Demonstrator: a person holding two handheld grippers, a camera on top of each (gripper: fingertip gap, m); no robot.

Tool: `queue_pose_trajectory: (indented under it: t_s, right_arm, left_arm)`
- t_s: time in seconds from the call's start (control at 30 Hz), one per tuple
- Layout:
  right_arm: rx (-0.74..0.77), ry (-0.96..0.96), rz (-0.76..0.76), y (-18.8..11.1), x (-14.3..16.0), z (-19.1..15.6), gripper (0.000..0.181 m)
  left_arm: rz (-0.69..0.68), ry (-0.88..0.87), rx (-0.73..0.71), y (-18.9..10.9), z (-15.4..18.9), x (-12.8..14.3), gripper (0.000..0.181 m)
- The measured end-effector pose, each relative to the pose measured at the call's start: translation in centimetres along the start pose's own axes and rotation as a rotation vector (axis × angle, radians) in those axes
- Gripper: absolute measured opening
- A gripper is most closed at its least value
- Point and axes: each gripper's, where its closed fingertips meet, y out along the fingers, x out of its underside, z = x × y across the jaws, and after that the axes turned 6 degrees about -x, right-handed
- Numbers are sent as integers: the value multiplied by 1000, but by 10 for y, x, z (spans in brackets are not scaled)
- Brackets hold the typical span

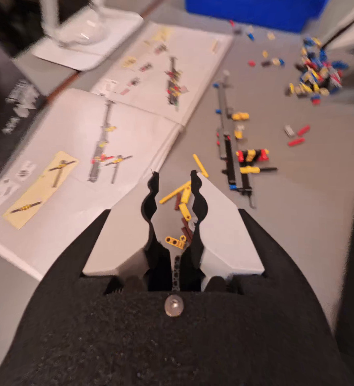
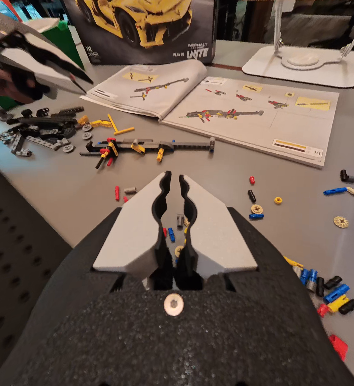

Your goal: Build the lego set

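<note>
Left gripper (image 1: 174, 172): fingers spread, nothing between them; hangs over loose yellow (image 1: 185, 195) and brown pieces (image 1: 187, 228) on the grey table (image 1: 297, 219). View blurred.
Right gripper (image 2: 175, 173): fingertips slightly apart, nothing held; small pins (image 2: 171, 234) lie on the table beneath the gap.
Assembly (image 2: 151, 147): long grey-black beam with yellow, red and blue fittings, flat on the table at 12 o'clock from the right gripper; at 1 o'clock from the left.
Manual (image 2: 224, 112): open, beyond the assembly, at 1 o'clock.
Dark pile (image 2: 38, 129): black and grey beams, at 10 o'clock.
Pins (image 2: 326, 290): blue, black, yellow, red, at 4 o'clock.
Box (image 2: 142, 31): upright, behind the manual.
Stand (image 2: 305, 64): white, at 1 o'clock, far edge.
</note>
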Motion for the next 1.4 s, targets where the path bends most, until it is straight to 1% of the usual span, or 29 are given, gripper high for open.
queue_pose_trajectory:
  t_s: [0.03,0.1,0.17,0.23,0.3,0.4,0.5,0.57,0.73,0.83,0.87,0.9,0.97,1.03,1.1,1.17,1.27,1.33,1.4]
  right_arm:
    - [-4,-1,16,0,-2,-1,8]
    - [-11,-31,42,-2,-4,-4,8]
    - [-5,-73,63,-4,-7,-8,8]
    - [8,-120,88,-6,-10,-12,7]
    - [8,-148,76,-5,-9,-14,7]
    - [19,-187,34,1,-3,-16,8]
    - [47,-232,11,3,-1,-16,8]
    - [62,-263,11,3,-1,-17,8]
    - [91,-327,2,4,0,-18,5]
    - [85,-335,-5,5,2,-20,5]
    - [87,-335,-2,4,1,-20,5]
    - [89,-334,2,4,1,-20,5]
    - [84,-329,7,3,0,-20,6]
    - [82,-322,8,3,0,-19,6]
    - [79,-315,9,3,0,-19,6]
    - [78,-310,11,3,0,-19,6]
    - [71,-303,12,3,0,-19,6]
    - [73,-302,14,3,0,-19,6]
    - [72,-300,13,3,0,-19,6]
  left_arm:
    - [-60,17,45,3,3,5,29]
    - [-174,49,84,7,-3,16,32]
    - [-287,159,120,7,-14,32,31]
    - [-369,282,145,9,-25,40,34]
    - [-412,347,225,14,-23,39,34]
    - [-450,406,378,20,-2,33,33]
    - [-489,464,444,29,16,30,33]
    - [-514,484,440,35,21,30,34]
    - [-511,458,443,45,33,26,28]
    - [-521,365,382,60,34,17,24]
    - [-513,316,383,62,37,12,20]
    - [-503,273,396,62,41,5,17]
    - [-471,230,408,56,44,-9,17]
    - [-451,248,382,49,38,-15,19]
    - [-474,318,332,43,26,-9,22]
    - [-522,387,294,38,15,3,22]
    - [-561,482,300,32,9,19,22]
    - [-568,526,323,33,11,25,21]
    - [-609,568,323,34,6,32,21]
